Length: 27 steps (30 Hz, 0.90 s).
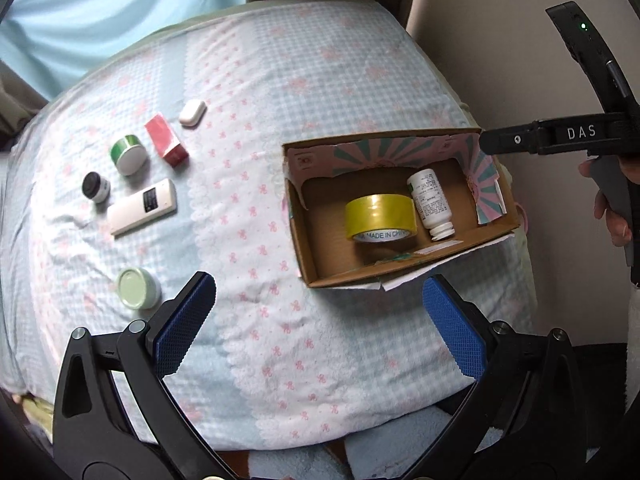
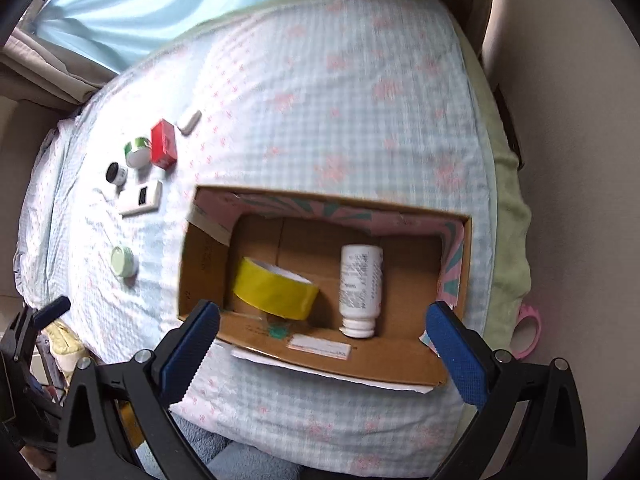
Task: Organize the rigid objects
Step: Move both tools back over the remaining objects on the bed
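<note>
Cardboard box (image 1: 312, 236): holds yellow tape roll (image 1: 380, 214), white bottle (image 1: 430, 202). Six items left on bed (image 1: 260, 80). Both grippers' fingers wide apart, empty

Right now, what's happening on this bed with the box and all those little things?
A person holds a hand-held gripper in each hand, sorting small items into a cardboard box. The yellow tape roll and white bottle already lie inside. Both the left hand-held gripper and the right hand-held gripper are open and empty. Six items wait on the bedspread.
</note>
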Available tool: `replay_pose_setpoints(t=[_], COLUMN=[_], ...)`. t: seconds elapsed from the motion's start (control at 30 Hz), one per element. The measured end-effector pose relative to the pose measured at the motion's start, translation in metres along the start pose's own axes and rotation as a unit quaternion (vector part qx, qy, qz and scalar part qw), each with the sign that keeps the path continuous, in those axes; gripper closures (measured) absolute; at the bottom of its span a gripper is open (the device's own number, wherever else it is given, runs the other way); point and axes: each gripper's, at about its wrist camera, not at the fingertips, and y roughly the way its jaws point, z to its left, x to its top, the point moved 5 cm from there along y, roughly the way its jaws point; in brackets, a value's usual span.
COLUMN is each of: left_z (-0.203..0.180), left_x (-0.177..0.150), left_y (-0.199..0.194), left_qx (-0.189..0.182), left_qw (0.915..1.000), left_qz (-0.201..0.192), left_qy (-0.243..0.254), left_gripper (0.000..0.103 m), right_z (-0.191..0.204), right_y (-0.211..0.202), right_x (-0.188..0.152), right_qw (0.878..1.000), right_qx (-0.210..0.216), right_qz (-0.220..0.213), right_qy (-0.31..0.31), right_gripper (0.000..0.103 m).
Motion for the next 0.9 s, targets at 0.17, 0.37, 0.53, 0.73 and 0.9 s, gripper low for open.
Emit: replay_pose_setpoints(t=[0.17,0.37,0.53,0.73,0.9], left_z=[0.04,0.096,0.154,0.212,0.248], left_x=[-0.021,-0.037,-0.044,-0.057,-0.07], left_y=[-0.027,-0.058,-0.074,-0.066,-0.046], left_qx=[0.011,0.028,0.059,0.049,0.058], left_qw=[0.9998,0.998,0.9935,0.9881,0.9815], left_qz=[-0.012,-0.046,-0.067,-0.06,-0.049], left_qy=[-0.013,-0.033,-0.071,-0.133,-0.176], left_gripper=[0.0,0.0,0.0,0.0,0.0], right_z=[0.045,0.112,0.173,0.234,0.274], right_y=[-0.027,-0.049,-0.049,-0.035,-0.004], right_x=[0.012,0.022,0.041,0.069,0.101], right_qw=[0.999,0.996,0.992,0.986,0.982], right_qx=[-0.01,0.012,0.018,0.015,0.002], right_qz=[-0.039,-0.077,-0.09,-0.089,-0.07], right_qy=[-0.026,-0.049,-0.092,-0.142,-0.178], right_gripper=[0.0,0.0,0.0,0.0,0.0])
